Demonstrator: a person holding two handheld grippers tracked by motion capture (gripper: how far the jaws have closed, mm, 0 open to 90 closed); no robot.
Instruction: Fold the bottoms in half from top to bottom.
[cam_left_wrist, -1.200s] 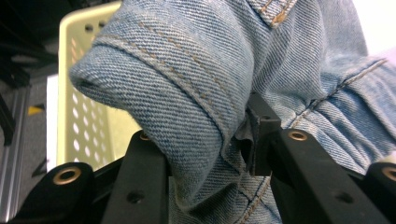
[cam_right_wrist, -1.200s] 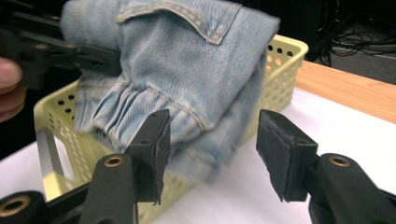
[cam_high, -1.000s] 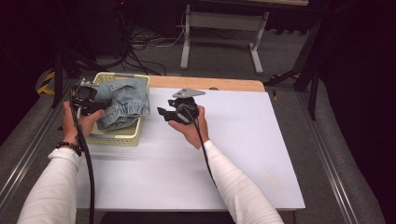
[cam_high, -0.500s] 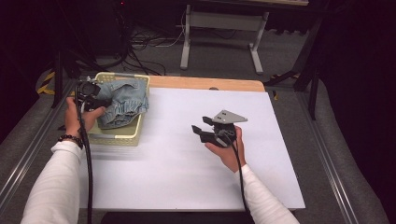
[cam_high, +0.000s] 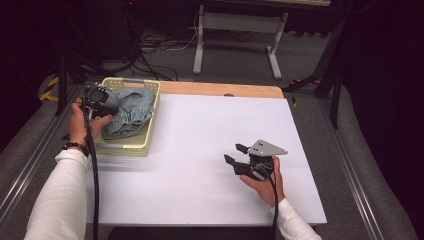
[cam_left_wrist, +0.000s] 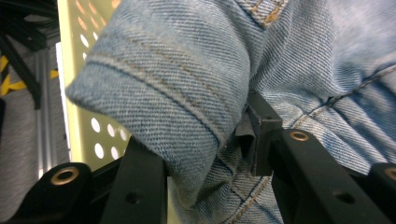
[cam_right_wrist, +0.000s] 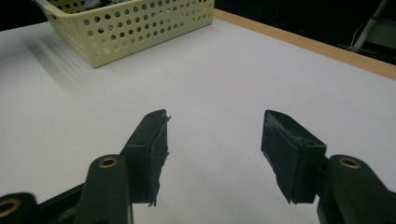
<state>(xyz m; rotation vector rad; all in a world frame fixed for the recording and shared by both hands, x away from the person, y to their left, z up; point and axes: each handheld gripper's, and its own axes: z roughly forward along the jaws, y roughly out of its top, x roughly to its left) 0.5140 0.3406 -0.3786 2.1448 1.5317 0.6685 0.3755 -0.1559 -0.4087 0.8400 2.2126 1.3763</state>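
Table (cam_high: 200, 130): white top, wooden strip along the far edge. Yellow perforated basket (cam_high: 147, 127) sits at the far left corner. Crumpled denim garment (cam_high: 129, 116) lies inside the basket, filling most of it.

Left gripper (cam_high: 100, 107) is at the basket's left side, reaching into the denim. In the left gripper view a folded, hemmed edge of the garment (cam_left_wrist: 187, 93) sits between the jaws and the pads press on it: clamped on the cloth, probably on a cuff or hem, though the close view makes this uncertain.

Right gripper (cam_high: 239, 154) hovers over bare table at near right, well apart from the basket. Its jaws have just been opening; nothing between them, released.
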